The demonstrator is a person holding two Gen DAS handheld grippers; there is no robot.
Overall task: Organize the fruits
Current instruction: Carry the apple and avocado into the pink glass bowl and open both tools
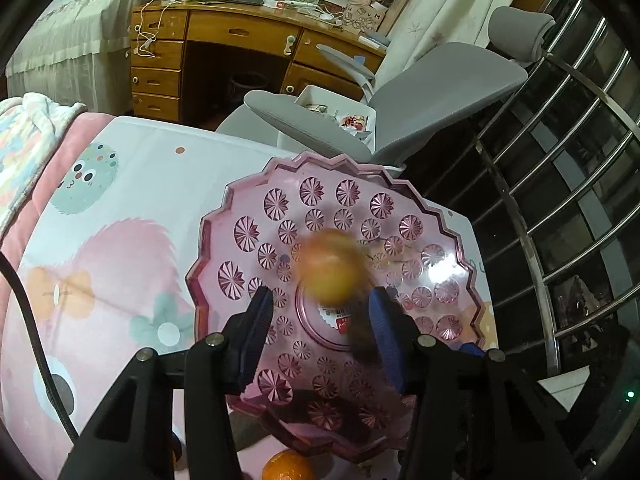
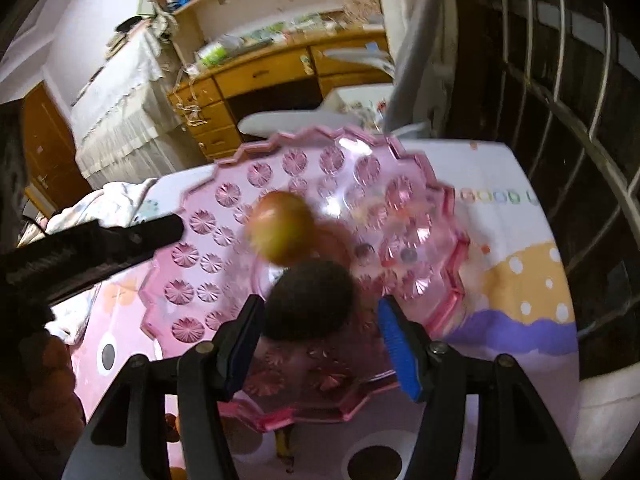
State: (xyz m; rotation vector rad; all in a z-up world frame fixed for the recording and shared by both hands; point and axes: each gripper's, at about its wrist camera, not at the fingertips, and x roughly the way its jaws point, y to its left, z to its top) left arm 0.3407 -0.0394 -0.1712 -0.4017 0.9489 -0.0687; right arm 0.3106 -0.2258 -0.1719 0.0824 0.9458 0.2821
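Note:
A pink plastic fruit tray (image 1: 256,224) with star-cut holes lies on the cartoon-print bedsheet. A blurred yellow-orange round fruit (image 1: 330,268) is in the tray's middle, just past the fingertips of my left gripper (image 1: 320,300), which is open and holds nothing. In the right wrist view the same fruit (image 2: 280,228) sits on the tray (image 2: 192,256). A dark round fruit (image 2: 308,300) is blurred between the fingers of my right gripper (image 2: 320,304). It is close to the left finger, with a clear gap to the blue right pad, so it is not gripped.
An orange (image 1: 286,466) lies on the sheet below the tray's near rim. A grey office chair (image 1: 420,92) and a wooden desk (image 1: 224,40) stand behind the bed. A metal railing (image 1: 560,200) runs along the right. A black bar (image 2: 120,240) reaches in from the left.

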